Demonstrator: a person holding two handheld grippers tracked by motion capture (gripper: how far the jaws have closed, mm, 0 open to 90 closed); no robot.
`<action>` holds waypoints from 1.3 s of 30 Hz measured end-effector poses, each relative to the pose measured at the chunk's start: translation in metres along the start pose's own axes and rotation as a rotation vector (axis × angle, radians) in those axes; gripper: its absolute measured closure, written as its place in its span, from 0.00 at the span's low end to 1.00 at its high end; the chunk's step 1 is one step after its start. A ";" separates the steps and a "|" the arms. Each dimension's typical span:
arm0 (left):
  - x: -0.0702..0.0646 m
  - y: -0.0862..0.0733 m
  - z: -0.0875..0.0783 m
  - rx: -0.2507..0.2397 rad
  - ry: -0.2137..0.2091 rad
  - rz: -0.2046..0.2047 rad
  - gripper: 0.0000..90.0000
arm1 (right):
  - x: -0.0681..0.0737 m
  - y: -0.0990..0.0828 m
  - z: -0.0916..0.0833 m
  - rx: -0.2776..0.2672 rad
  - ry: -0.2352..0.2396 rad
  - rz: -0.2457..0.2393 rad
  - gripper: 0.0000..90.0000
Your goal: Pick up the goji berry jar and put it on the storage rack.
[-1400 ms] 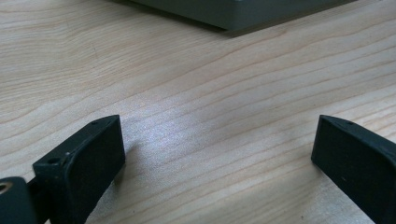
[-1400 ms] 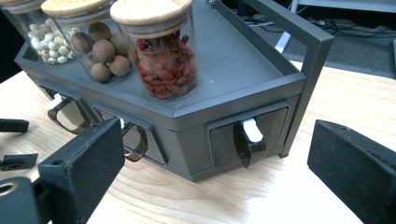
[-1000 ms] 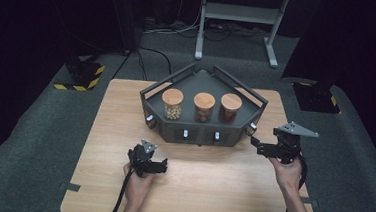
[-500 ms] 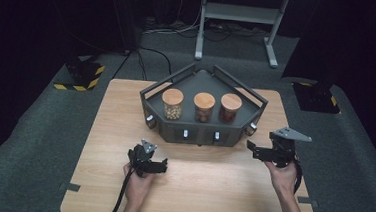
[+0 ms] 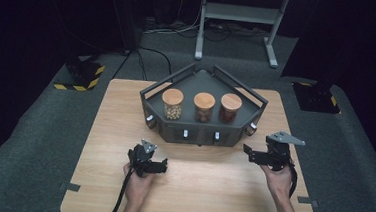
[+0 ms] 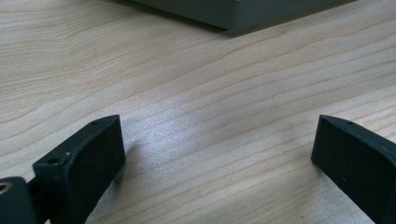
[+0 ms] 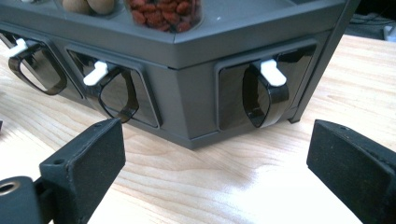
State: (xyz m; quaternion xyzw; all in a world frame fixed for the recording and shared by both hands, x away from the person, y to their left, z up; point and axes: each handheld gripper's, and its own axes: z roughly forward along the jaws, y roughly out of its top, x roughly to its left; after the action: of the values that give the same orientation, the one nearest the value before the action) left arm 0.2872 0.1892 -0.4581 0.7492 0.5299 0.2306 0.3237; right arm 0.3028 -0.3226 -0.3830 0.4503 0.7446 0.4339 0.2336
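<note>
Facing the right gripper (image 7: 215, 163) (jaws spread, empty), the grey dispenser (image 7: 196, 70) stands just ahead.

High view: fixed overhead cam, looks fwd and down from the person's side, far enough to take in the whole tabletop (image 5: 125, 111) w/ dark rack (image 5: 201, 137) at centre. Left gripper view sits very low, near the wood, rack's edge (image 6: 243, 14) at top. Right gripper view faces the rack's front (image 7: 187, 93) at close range; all three share rack and tabletop.
</note>
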 end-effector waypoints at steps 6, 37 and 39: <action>0.000 0.000 0.000 0.000 0.000 0.000 0.03 | 0.001 -0.005 0.003 0.009 -0.001 0.006 0.05; 0.000 0.000 0.000 0.000 0.000 0.000 0.03 | 0.007 -0.026 0.017 0.062 -0.025 0.001 0.05; 0.000 0.000 0.000 0.000 0.000 0.000 0.03 | 0.008 -0.026 0.019 0.070 -0.027 -0.003 0.05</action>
State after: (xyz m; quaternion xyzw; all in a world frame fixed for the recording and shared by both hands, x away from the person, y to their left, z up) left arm 0.2872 0.1892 -0.4581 0.7493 0.5297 0.2308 0.3236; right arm 0.3005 -0.3126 -0.4147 0.4630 0.7567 0.4012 0.2283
